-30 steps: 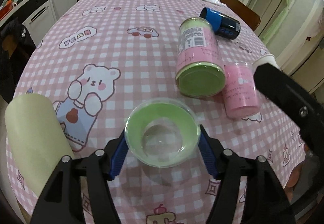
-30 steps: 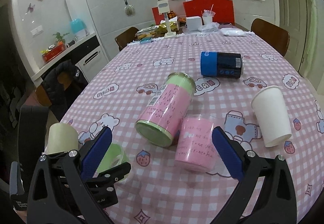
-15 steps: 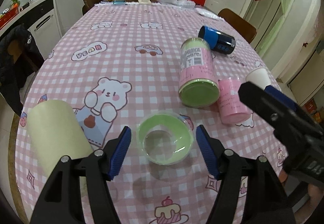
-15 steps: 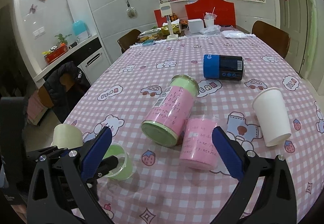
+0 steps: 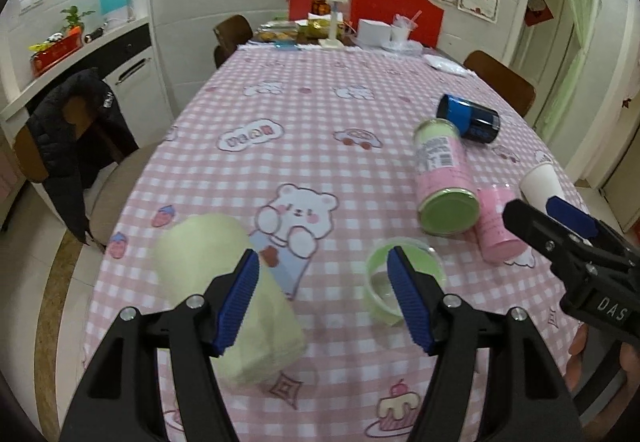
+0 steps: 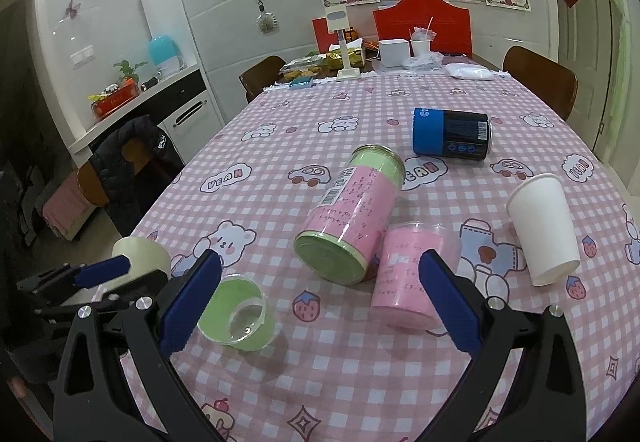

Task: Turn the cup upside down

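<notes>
A small green plastic cup [image 5: 384, 294] stands upside down on the pink checked tablecloth [image 5: 304, 146], its clear base up. In the right wrist view the green cup [image 6: 236, 318] is near the front left. My left gripper [image 5: 322, 300] is open and empty, back from the cup, which sits just behind its right finger. It also shows in the right wrist view [image 6: 80, 282], left of the cup. My right gripper [image 6: 316, 300] is open and empty above the table's near edge, between the green cup and a pink cup [image 6: 412, 278].
A pale yellow cup [image 5: 224, 294] lies by the left gripper. A pink-and-green can [image 6: 352, 214], a blue-and-black can [image 6: 452, 138] and a white paper cup [image 6: 544, 226] lie further out. Boxes and cups crowd the far end; chairs stand around.
My left gripper opened and let go of the green cup, then pulled back and swung left. The cup stays upside down on the cloth. The right gripper barely moved.
</notes>
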`<state>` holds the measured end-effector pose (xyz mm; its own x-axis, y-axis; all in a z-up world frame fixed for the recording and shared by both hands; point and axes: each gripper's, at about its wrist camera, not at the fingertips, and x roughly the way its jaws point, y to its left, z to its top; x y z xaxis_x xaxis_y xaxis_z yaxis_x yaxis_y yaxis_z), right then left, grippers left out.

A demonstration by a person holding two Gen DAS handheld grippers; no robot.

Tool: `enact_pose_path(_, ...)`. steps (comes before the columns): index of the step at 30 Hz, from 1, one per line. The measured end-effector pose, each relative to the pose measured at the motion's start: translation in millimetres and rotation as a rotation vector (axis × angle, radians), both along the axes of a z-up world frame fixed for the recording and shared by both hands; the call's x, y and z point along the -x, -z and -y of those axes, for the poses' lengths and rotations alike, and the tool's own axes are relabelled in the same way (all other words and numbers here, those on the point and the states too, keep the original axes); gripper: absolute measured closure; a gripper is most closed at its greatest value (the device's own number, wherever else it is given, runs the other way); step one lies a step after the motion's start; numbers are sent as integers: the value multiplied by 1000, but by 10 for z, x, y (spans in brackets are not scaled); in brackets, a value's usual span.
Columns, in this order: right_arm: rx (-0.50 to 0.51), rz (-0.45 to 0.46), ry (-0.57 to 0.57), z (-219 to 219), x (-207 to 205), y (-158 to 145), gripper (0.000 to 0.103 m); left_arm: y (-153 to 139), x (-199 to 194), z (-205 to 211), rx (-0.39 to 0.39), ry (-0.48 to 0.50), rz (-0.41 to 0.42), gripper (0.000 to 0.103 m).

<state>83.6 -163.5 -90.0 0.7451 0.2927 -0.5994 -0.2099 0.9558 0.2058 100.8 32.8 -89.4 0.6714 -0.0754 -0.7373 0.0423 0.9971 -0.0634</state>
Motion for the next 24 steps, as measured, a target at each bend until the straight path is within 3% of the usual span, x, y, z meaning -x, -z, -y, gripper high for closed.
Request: enact_pose_path(24, 51, -27, -42, -332, -60, 74, 8, 27, -35, -372, 4, -65, 21, 37)
